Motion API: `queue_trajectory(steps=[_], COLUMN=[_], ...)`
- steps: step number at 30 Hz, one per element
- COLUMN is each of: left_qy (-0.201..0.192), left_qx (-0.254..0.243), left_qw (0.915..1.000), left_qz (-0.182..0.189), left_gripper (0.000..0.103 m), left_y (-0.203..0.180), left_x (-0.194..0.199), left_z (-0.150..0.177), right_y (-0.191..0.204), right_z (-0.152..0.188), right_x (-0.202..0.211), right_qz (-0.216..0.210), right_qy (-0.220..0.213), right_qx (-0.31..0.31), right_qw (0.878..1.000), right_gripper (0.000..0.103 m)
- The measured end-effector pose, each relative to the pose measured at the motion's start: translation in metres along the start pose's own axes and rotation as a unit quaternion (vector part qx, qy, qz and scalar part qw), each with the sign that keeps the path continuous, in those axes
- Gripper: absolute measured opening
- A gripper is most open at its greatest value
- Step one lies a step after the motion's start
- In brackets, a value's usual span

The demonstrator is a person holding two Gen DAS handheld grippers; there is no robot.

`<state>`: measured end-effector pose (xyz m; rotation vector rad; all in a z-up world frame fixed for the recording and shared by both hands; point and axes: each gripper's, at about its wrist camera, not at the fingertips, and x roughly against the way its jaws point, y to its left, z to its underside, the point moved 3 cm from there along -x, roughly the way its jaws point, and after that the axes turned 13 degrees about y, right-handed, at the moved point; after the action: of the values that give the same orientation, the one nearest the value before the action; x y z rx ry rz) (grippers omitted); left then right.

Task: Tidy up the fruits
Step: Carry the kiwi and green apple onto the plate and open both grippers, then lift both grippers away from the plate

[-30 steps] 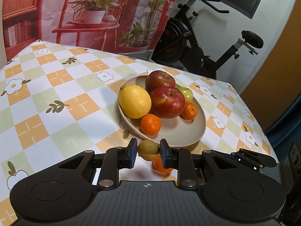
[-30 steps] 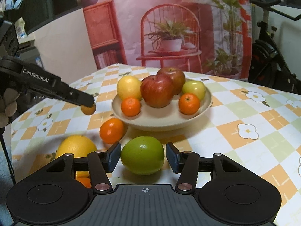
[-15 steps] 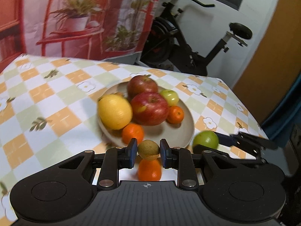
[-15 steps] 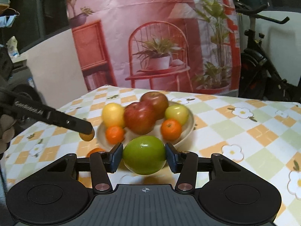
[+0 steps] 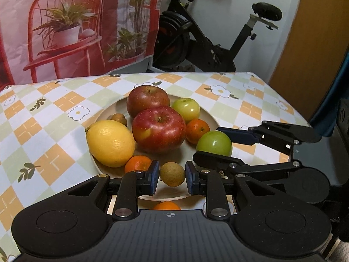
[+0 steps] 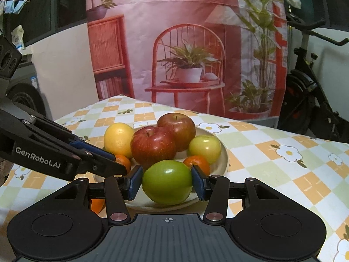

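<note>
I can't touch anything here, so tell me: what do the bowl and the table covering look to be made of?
The bowl looks like matte ceramic or stoneware, possibly melamine: beige, smooth, with no glare. The table covering looks like wipeable vinyl or oilcloth: a printed check-and-flower pattern with a faint sheen, lying flat.

Both wrist views face plate (image 5: 209, 118) closely.

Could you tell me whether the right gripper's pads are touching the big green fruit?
Touching. The right wrist view shows both blue pads pressed against the sides of the big green fruit, with no gap.
</note>
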<state>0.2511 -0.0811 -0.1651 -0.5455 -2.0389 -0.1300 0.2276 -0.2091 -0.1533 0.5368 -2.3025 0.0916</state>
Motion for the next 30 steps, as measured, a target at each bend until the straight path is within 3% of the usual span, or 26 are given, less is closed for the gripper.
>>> queue_trajectory(steps=[9, 17, 21, 24, 30], left_qy=[0.01, 0.011, 0.008, 0.002, -0.017], left_qx=[0.003, 0.013, 0.026, 0.04, 0.068], left_qw=[0.9999, 0.9998, 0.9996, 0.9991, 0.9975], left_qz=[-0.006, -0.006, -0.008, -0.01, -0.014], left_gripper=[0.027, 0.028, 0.032, 0.045, 0.045], left_y=[0.005, 0.006, 0.009, 0.013, 0.021], left_x=[-0.006, -0.004, 0.001, 0.008, 0.026], left_z=[0.001, 0.001, 0.003, 0.005, 0.015], right_y=[0.0, -0.009, -0.014, -0.018, -0.026], right_z=[0.003, 0.008, 0.011, 0.013, 0.024], right_x=[-0.006, -0.001, 0.003, 0.007, 0.021], right_qz=[0.005, 0.012, 0.013, 0.013, 0.009], right_qy=[0.01, -0.005, -0.01, -0.013, -0.025], right_qx=[0.003, -0.031, -0.052, -0.068, -0.122], right_qw=[1.0, 0.999, 0.999, 0.998, 0.992], right_gripper=[0.045, 0.048, 0.05, 0.051, 0.051])
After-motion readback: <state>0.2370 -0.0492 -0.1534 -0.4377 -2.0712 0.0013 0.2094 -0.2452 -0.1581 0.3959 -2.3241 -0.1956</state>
